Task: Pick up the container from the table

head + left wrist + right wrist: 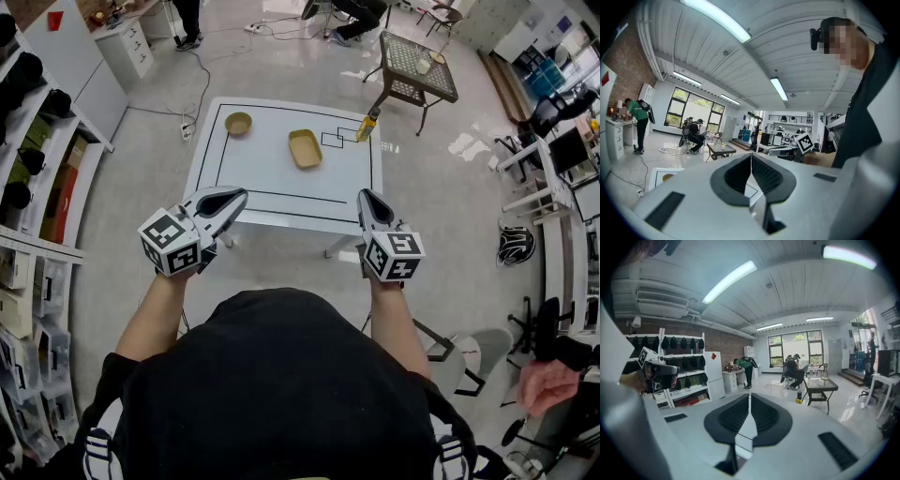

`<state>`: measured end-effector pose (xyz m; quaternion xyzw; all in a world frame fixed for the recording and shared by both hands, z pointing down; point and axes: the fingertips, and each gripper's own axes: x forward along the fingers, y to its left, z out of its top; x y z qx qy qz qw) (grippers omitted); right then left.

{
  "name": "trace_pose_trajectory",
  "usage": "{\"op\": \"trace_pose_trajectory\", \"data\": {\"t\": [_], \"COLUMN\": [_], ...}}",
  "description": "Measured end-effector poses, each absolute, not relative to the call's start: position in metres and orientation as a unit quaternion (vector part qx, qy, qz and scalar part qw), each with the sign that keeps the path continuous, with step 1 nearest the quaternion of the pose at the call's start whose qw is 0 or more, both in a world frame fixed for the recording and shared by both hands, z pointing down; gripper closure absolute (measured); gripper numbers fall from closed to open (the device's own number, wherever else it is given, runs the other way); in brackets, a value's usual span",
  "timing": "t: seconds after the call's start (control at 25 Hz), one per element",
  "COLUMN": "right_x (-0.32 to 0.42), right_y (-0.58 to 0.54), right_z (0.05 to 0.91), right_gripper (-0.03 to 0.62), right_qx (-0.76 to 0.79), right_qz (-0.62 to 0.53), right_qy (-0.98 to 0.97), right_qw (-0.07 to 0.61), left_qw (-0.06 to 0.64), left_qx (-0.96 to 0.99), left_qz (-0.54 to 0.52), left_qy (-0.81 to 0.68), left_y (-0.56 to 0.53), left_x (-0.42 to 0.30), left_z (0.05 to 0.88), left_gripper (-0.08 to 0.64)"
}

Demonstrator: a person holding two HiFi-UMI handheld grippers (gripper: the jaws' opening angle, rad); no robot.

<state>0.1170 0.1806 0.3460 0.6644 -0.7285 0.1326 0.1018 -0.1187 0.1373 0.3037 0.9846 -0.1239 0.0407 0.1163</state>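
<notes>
Person in a black top (281, 394) stands at the table (281, 178), with the left gripper (236, 197) and right gripper (365, 195) both pinched closed, nothing in them, held near the front edge. The tan container (305, 148) sits mid-table, well apart from both. My guess: go in with the jaws closed like that and they'll just shove it away, or they'll grab the bowl (238, 123) by mistake.
</notes>
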Motion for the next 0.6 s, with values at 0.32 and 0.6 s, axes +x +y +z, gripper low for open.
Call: {"op": "trace_pose_trajectory", "data": {"t": [0.32,0.6], "right_x": [0.112,0.107], "right_y": [0.161,0.144], "right_z": [0.347,0.351], "right_gripper": [0.572,0.572], "right_qx": [0.674,0.688], "right_qz": [0.129,0.134], "right_qy": [-0.719,-0.705], "right_qw": [0.110,0.108], "left_qw": [0.120,0.123], "left_qx": [0.986,0.987], "left_qz": [0.038,0.037], "left_qy": [-0.112,-0.099], "left_y": [0.115,0.093], "left_x": [-0.127,-0.134], "left_z": [0.307,0.310], "left_gripper": [0.552,0.551]}}
